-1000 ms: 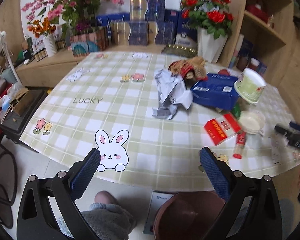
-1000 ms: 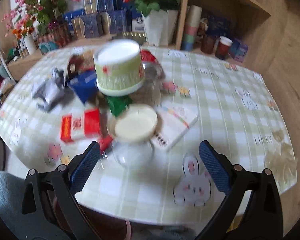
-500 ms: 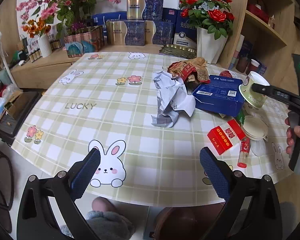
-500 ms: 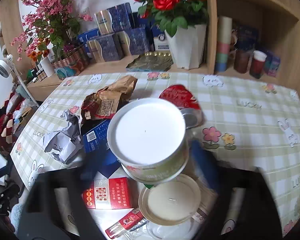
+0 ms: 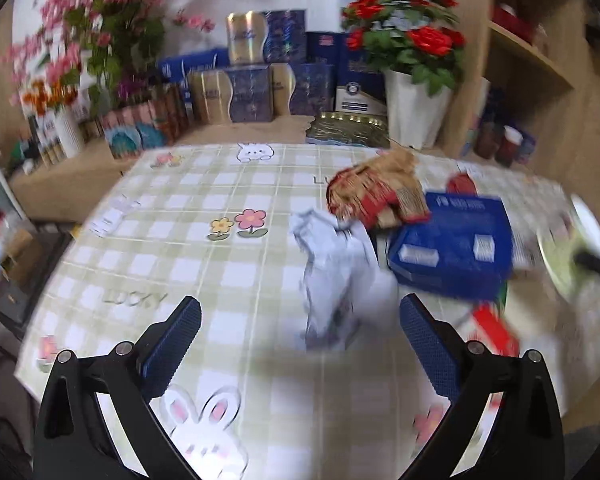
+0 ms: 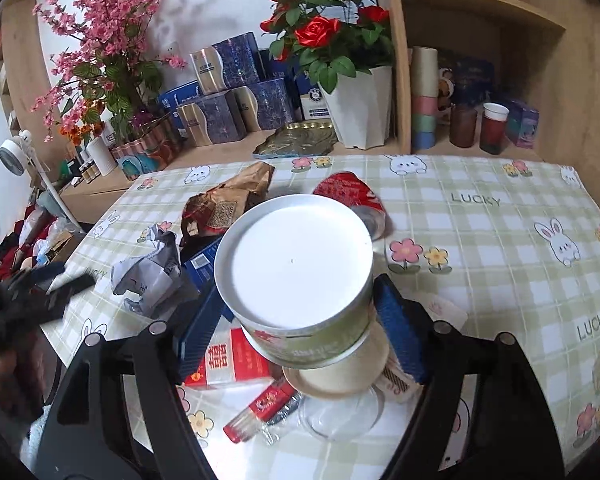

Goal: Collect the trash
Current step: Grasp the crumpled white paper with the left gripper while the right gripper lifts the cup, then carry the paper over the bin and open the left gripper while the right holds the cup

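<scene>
Two grippers are at work over the green-and-white checked tablecloth (image 6: 480,240), and the trash lies in a cluster at the table's right half. The right gripper (image 6: 300,316) has just been closing, and its blue pads now clamp the sides of the round white-lidded paper tub with a green printed wall (image 6: 296,272), which fills the middle of its view and sits tilted, lid facing the camera; whether it has cleared the pile beneath I cannot tell. Under and near it lie a red-and-white carton with gold Chinese double-happiness characters (image 6: 228,364), a shallow cream-coloured round lid (image 6: 340,376), a slim red wrapper stick (image 6: 260,408) and a clear plastic dome (image 6: 340,416). The left gripper (image 5: 300,336) hangs with jaws wide and nothing between them; the crumpled grey-white paper wad (image 5: 336,276) lies just ahead and a little right of its midline, its long axis running near to far, so the left hand is clearly the nearer one for it. Farther right sit a flat dark-blue cardboard box with white labels (image 5: 452,244) and, beyond the wad, a crinkled brown-and-red snack bag (image 5: 380,196). Readable writing: "LUCKY" printed on the cloth in several places; the box lettering and tub print are too blurred or small to read.
</scene>
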### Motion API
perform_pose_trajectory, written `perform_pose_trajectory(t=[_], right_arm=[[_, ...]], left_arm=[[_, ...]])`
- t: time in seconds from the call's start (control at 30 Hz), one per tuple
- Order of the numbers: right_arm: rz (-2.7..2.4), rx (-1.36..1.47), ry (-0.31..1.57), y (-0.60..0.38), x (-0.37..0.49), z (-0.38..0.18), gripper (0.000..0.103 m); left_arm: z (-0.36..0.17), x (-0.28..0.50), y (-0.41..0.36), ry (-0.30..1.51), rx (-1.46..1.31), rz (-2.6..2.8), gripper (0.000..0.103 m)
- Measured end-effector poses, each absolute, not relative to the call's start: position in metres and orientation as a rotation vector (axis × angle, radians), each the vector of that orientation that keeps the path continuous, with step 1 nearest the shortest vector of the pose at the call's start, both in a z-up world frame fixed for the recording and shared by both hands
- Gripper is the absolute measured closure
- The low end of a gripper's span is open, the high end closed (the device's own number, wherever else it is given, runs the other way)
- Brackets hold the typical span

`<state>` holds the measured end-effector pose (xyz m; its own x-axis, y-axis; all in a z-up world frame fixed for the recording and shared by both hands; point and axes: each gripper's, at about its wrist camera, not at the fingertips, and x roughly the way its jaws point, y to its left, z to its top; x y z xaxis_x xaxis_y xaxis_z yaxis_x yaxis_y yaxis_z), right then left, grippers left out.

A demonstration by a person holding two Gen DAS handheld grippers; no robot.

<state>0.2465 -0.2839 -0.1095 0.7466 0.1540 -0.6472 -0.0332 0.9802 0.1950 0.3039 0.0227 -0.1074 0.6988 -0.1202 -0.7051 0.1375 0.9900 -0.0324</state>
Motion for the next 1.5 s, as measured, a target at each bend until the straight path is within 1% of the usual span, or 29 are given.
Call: perform_pose_trajectory(t=[0.07,0.1,0.3,0.33,0.37,0.43,0.47,0.57,0.7,0.87,1.07,1.23,1.5], right_arm=[[0.094,0.178,0.719,-0.285,0.242,-0.111,0.027],[0.092,0.181,0.717,-0.286,0.24,-0.111,0.027],[0.071,0.192,0.729,-0.291,0.228,-0.113,0.027],[0.068,0.189,0.728,-0.291,0.226,-0.113,0.027],[0.066,0.184,0.728,-0.291,0.223,-0.112,0.027],[0.063,0.176,0.73,-0.289,0.217,-0.112,0.027],[0.064,0.175,0.73,-0.289,0.215,-0.111,0.027],[0.069,0.181,0.727,-0.289,0.208,-0.109,0.027],[0.088,0.191,0.724,-0.282,0.198,-0.107,0.027],[0.114,0.194,0.714,-0.27,0.179,-0.103,0.027],[0.137,0.181,0.728,-0.254,0.145,-0.102,0.027],[0.142,0.175,0.724,-0.25,0.108,-0.102,0.027],[0.13,0.233,0.725,-0.26,0.054,-0.115,0.027]], left_arm=[[-0.111,0.326,0.023,0.815,-0.019,-0.159,0.016],[-0.114,0.334,0.021,0.836,-0.026,-0.16,0.019],[-0.146,0.371,-0.006,0.945,0.012,-0.177,0.025],[-0.151,0.373,-0.009,0.959,0.015,-0.182,0.033],[-0.157,0.375,-0.011,0.981,0.009,-0.192,0.056],[-0.163,0.375,-0.007,1.021,-0.042,-0.189,0.067],[-0.163,0.371,-0.003,1.021,-0.078,-0.194,0.068],[-0.155,0.357,0.009,1.011,-0.118,-0.206,0.069],[-0.135,0.329,0.014,0.98,-0.074,-0.248,0.069],[-0.105,0.274,0.012,0.936,-0.031,-0.324,0.069],[-0.091,0.201,-0.003,0.911,-0.013,-0.446,0.069],[-0.102,0.147,-0.013,0.931,-0.006,-0.514,0.069],[-0.146,0.086,-0.04,1.037,0.065,-0.599,0.068]])
